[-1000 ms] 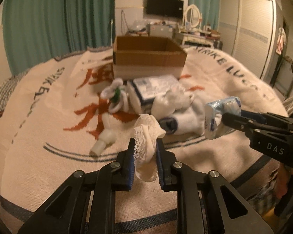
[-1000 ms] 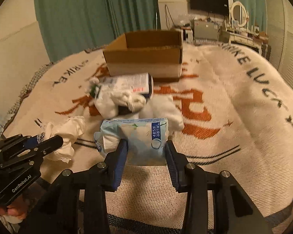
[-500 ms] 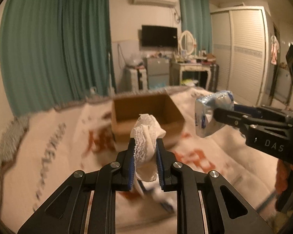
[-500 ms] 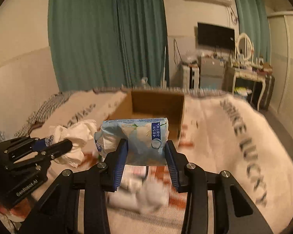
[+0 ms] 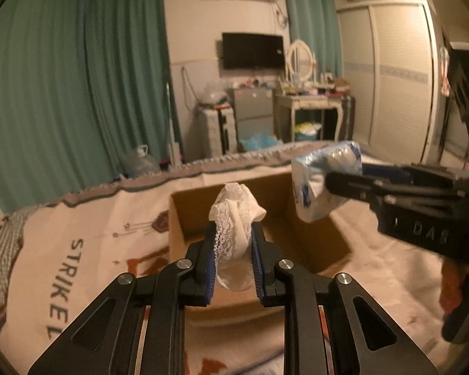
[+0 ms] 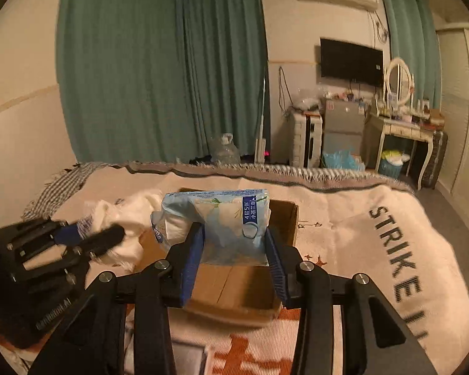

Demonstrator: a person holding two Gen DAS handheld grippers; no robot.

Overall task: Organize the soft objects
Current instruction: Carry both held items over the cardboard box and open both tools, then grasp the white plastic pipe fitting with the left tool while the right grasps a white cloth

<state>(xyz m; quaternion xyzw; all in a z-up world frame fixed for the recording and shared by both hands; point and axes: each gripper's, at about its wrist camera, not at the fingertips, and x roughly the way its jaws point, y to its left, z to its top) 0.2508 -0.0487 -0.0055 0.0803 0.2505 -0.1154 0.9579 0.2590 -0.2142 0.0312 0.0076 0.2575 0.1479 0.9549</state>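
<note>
My left gripper (image 5: 233, 234) is shut on a white lace cloth (image 5: 234, 218) and holds it over the open cardboard box (image 5: 184, 218). My right gripper (image 6: 234, 234) is shut on a light blue tissue pack (image 6: 222, 215), also above the box (image 6: 234, 284). In the left wrist view the tissue pack (image 5: 322, 181) and right gripper (image 5: 344, 184) hang over the box's right side. In the right wrist view the lace cloth (image 6: 125, 215) and left gripper (image 6: 109, 237) are at the left, by the box's left edge.
The box stands on a bed covered by a cream blanket (image 5: 62, 250) with "STRIKE LUCKY" lettering (image 6: 400, 256). Beyond the bed's far edge are teal curtains (image 5: 78, 93), a small fridge (image 5: 253, 115), a dressing table (image 5: 312, 106) and a wardrobe (image 5: 400, 78).
Both grippers have lifted off the pile of soft items and moved forward to above the box, each still holding its object. The pile is out of view.
</note>
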